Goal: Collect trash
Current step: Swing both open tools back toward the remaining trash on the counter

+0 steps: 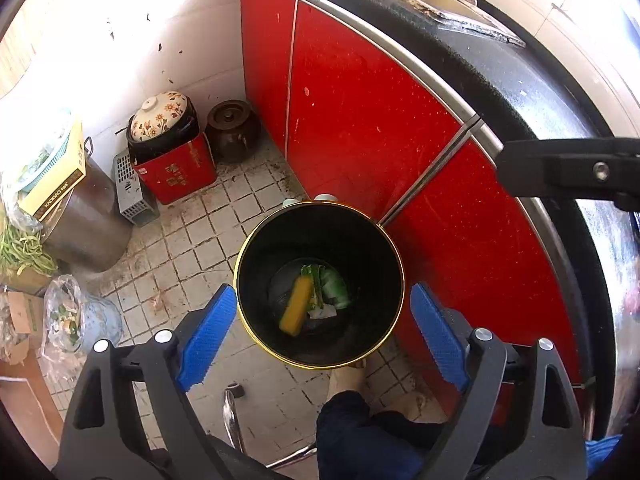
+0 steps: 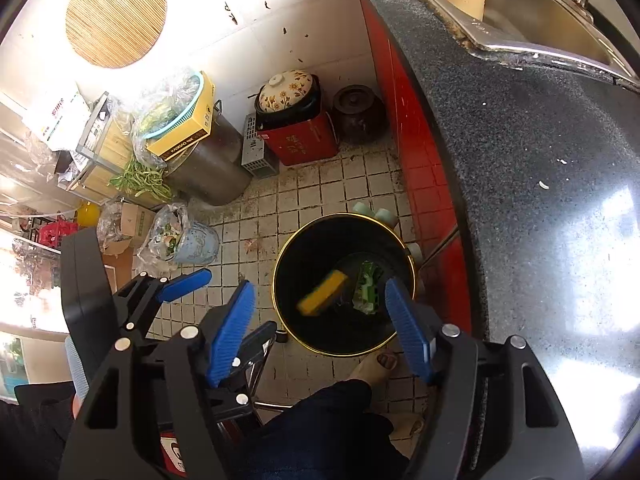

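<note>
Left wrist view: both grippers, left (image 1: pixel 320 332) and right (image 2: pixel 320 324), hover empty with jaws apart above the gold-rimmed black metal bin (image 1: pixel 394 248), where the yellow sponge (image 1: pixel 297 306) and green wrapper (image 1: pixel 334 288) lie, apparently dropped in.

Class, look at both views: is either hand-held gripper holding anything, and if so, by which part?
Nothing is held. The left hand-held gripper and right hand-held gripper are both open above the bin; the yellow sponge lies inside.

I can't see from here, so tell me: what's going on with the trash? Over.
Left tool open, empty. Right tool open, empty. Yellow sponge and green wrapper inside black bin. Nothing blocking the bin.
</note>
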Tool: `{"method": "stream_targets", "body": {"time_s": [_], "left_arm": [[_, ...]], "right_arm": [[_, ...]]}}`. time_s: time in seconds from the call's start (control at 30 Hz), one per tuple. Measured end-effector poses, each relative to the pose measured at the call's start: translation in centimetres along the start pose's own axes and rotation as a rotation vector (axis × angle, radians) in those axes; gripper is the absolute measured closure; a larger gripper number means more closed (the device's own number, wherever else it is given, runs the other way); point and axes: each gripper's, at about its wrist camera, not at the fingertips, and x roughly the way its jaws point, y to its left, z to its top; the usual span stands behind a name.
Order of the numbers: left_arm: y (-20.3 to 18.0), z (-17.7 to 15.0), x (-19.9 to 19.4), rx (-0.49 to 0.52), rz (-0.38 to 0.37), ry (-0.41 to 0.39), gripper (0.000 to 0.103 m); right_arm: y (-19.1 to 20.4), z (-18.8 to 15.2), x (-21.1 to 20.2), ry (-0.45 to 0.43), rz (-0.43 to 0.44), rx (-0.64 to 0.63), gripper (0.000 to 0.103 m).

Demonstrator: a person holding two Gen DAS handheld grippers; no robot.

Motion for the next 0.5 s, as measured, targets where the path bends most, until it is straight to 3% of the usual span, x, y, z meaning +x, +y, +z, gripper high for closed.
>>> {"method": "stream_targets", "body": {"time_s": [0.13, 0.23, 0.37, 0.5], "left_arm": [[-0.9, 0.3, -1.2, 0.014, -0.001, -0.006, 0.01], [-2.9, 0.8, -3.0, 0.053, 0.006, -0.015, 0.007], [-7.3, 1.8, -6.3, 0.143, 0.028, -0.08, 0.007], [-13.9, 2.6, -8.7, 0.248, -0.051, -0.128, 0.007]], "right_arm": [[-0.5, -0.6, -2.2, -0.036, -0.009, 0.01, 0.036], [-1.9, -1.7, -5.9, -0.105, -0.031, 0.041, 0.023], [-4.5, -4.1, -12.1, -0.222, -0.089, 0.106, 0.014], [-9.3, -8.9, -19.6, -0.354, -0.202, 0.254, 0.01]]}}
